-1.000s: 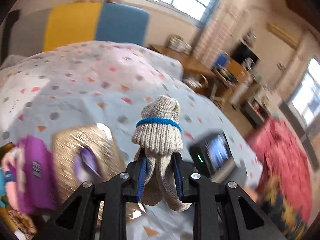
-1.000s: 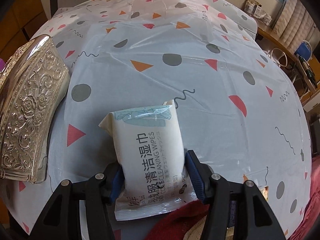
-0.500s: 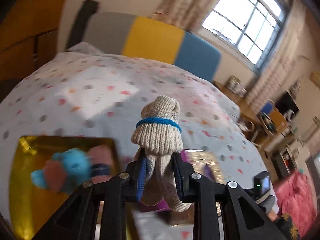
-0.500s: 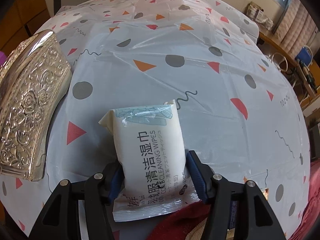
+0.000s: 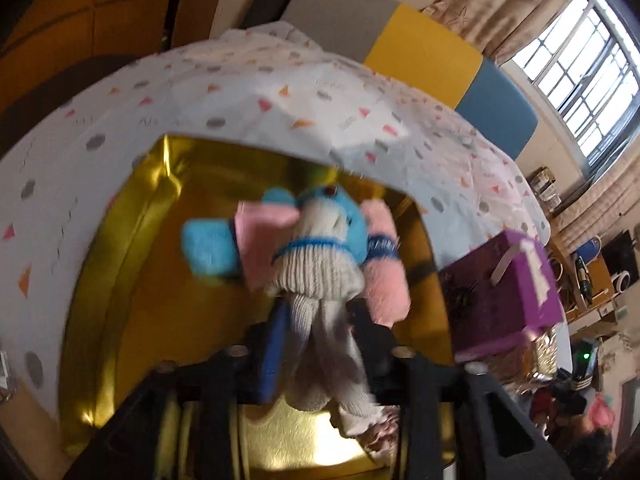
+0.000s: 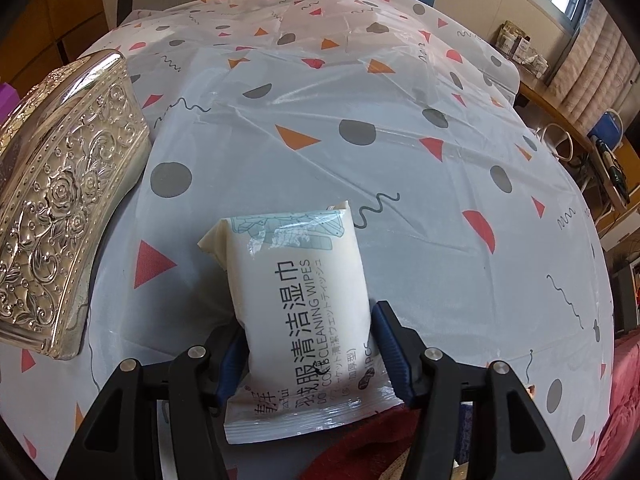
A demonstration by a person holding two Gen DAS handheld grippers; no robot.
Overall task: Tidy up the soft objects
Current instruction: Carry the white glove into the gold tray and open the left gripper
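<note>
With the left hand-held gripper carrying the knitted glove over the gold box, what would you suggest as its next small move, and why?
Probably lower it a little and open. The left hand-held gripper holds the knitted glove above the gold box, where a pink and blue plush toy already lies, so releasing there should group the soft items.

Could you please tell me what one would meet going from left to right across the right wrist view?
Embossed silver box → wet wipes pack, held in the right claw → bare patterned tablecloth → cluttered wooden desk at the far right edge.
</note>
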